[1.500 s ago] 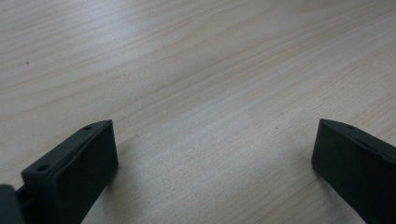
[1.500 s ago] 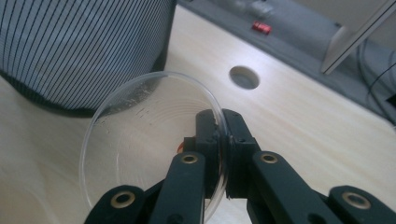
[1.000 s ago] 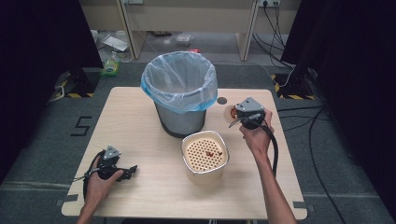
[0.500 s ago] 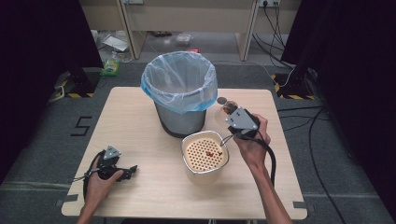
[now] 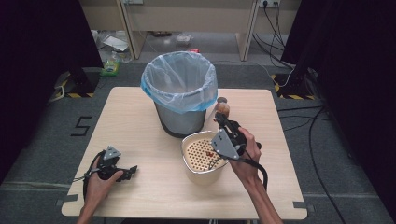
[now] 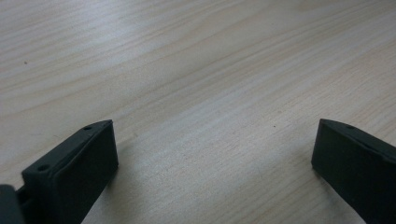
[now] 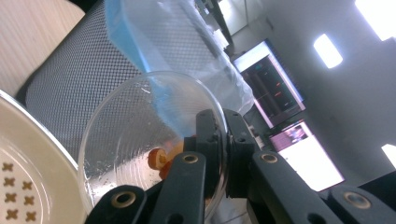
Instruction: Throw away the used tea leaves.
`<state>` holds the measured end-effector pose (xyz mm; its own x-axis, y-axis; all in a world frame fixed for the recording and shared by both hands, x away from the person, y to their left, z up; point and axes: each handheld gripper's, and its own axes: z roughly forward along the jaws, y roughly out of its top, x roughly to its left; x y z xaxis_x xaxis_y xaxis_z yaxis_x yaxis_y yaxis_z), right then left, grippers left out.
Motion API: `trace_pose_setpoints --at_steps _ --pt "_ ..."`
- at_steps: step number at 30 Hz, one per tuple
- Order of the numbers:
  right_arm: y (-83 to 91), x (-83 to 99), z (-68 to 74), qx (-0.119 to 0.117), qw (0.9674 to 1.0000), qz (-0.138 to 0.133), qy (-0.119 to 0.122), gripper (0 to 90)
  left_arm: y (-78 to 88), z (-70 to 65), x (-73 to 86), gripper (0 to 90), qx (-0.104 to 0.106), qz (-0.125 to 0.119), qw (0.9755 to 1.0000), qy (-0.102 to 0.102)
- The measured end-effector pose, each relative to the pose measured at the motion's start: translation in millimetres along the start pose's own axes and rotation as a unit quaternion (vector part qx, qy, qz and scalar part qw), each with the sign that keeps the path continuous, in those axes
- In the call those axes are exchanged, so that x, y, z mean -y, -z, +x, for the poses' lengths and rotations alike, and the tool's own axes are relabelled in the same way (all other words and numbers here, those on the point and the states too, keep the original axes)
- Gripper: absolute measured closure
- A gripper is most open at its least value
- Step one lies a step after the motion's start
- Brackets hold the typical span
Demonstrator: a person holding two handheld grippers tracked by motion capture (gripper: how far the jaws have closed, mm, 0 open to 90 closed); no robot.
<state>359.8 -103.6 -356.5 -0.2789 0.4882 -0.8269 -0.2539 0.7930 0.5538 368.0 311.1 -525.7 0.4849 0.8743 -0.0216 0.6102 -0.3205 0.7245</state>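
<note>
the right gripper [image 5: 223, 122] pinches the rim of a clear glass dish [image 7: 149, 140], jaws drawn nearly together with only the thin glass wall between the pads, and holds it tipped on edge so its open face looks sideways rather than up. in the right gripper view a few orange food scraps [image 7: 161, 161] sit low in the tilted bowl, close to the clamped rim.

in the high view the dish hangs above the table [image 5: 140, 116], in the gap between the mesh waste bin [image 5: 180, 119] with its blue bag liner [image 5: 180, 81] and the cream perforated strainer basket [image 5: 201, 151]. the bin stands beyond and to the left of the gripper, its mouth higher than the dish; the strainer lies just beneath and nearer the person. judged from this, emptying the scraps calls for a lift up and over the liner's edge, since the bin wall, not its opening, faces the dish.

the right hand is plainly the nearer one. the left gripper [image 5: 122, 171] rests well apart on the near left of the table, its jaws spread wide with nothing but bare wood between them, as the left gripper view shows. the risk to watch is scraps sliding out short of the bin.
</note>
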Motion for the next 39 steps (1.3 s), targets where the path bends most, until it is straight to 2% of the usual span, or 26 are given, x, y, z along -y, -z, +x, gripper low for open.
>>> trace_pose_setpoints --at_steps 4,6,7,8,9,11,12,14,17,19,20,22,24,26,28,29,31,33,34,35,39 --pt "4.4 -3.8 9.6 0.019 0.9986 -0.009 0.048 87.1 0.1 -0.1 0.2 0.0 0.000 0.000 1.0000 0.000" --pt "7.2 -6.2 14.8 0.028 0.9964 -0.010 0.080 87.2 0.1 -0.1 0.2 0.0 0.000 0.000 1.0000 0.000" --pt "8.2 -7.5 18.3 0.034 0.9943 -0.011 0.100 87.2 0.1 -0.1 0.2 0.0 0.000 0.000 1.0000 0.000" --pt "8.3 -7.9 21.5 0.040 0.9900 -0.003 0.135 87.3 0.1 -0.1 0.2 0.0 0.000 0.000 1.0000 0.000" --pt "5.3 -5.8 24.4 0.041 0.9868 0.006 0.157 87.6 0.1 -0.1 0.2 0.0 0.000 0.000 1.0000 0.000" --pt "-0.5 1.3 28.2 0.037 0.9869 0.022 0.155 87.4 0.2 -0.2 0.3 0.0 0.000 0.000 1.0000 0.000" --pt "0.2 2.2 30.4 0.044 0.9857 0.018 0.162 87.6 0.3 -0.2 0.4 0.0 0.001 0.000 1.0000 0.000" --pt "4.9 -0.7 38.2 0.061 0.9791 0.012 0.194 87.6 0.3 -0.2 0.4 0.0 0.001 0.000 1.0000 -0.001" --pt "10.4 -4.6 47.4 0.069 0.9716 -0.002 0.226 87.6 0.3 -0.2 0.4 0.0 0.001 0.000 1.0000 0.000" --pt "10.5 -3.7 48.7 0.073 0.9704 -0.008 0.230 87.7 0.3 -0.2 0.4 0.0 0.001 0.000 1.0000 -0.001" --pt "8.4 -0.8 49.0 0.071 0.9719 -0.003 0.225 87.6 0.3 -0.2 0.4 0.0 0.001 0.000 1.0000 0.000" --pt "7.4 2.3 49.7 0.070 0.9721 0.002 0.224 87.6 0.3 -0.2 0.4 0.0 0.001 0.000 1.0000 0.000" --pt "12.4 -1.0 53.1 0.080 0.9670 -0.015 0.242 87.7 0.3 -0.2 0.4 0.0 0.001 0.000 1.0000 -0.001" --pt "13.9 -1.3 55.2 0.086 0.9657 -0.015 0.244 87.7 0.3 -0.2 0.4 0.0 0.001 0.000 1.0000 -0.001" --pt "17.0 -4.1 55.2 0.091 0.9632 -0.028 0.251 87.8 0.3 -0.2 0.4 0.0 0.001 0.000 1.0000 -0.001" --pt "17.7 -5.6 55.8 0.089 0.9652 -0.027 0.244 87.7 0.4 -0.2 0.4 0.0 0.001 0.000 1.0000 -0.001" --pt "17.4 -6.7 56.3 0.089 0.9645 -0.037 0.246 87.7 0.3 -0.4 0.5 0.0 0.001 -0.001 1.0000 0.000" --pt "18.0 -6.3 58.4 0.091 0.9650 -0.042 0.242 87.7 0.3 -0.5 0.5 0.0 0.001 -0.001 1.0000 0.000" --pt "20.2 -7.8 61.2 0.096 0.9621 -0.048 0.251 87.8 0.3 -0.4 0.5 0.0 0.001 -0.001 1.0000 0.000" --pt "19.6 -8.0 63.6 0.094 0.9612 -0.050 0.255 87.7 0.3 -0.4 0.5 0.0 0.001 -0.001 1.0000 0.000" --pt "17.1 -6.7 66.7 0.092 0.9607 -0.052 0.257 87.7 0.3 -0.4 0.5 0.0 0.001 -0.001 1.0000 0.001"
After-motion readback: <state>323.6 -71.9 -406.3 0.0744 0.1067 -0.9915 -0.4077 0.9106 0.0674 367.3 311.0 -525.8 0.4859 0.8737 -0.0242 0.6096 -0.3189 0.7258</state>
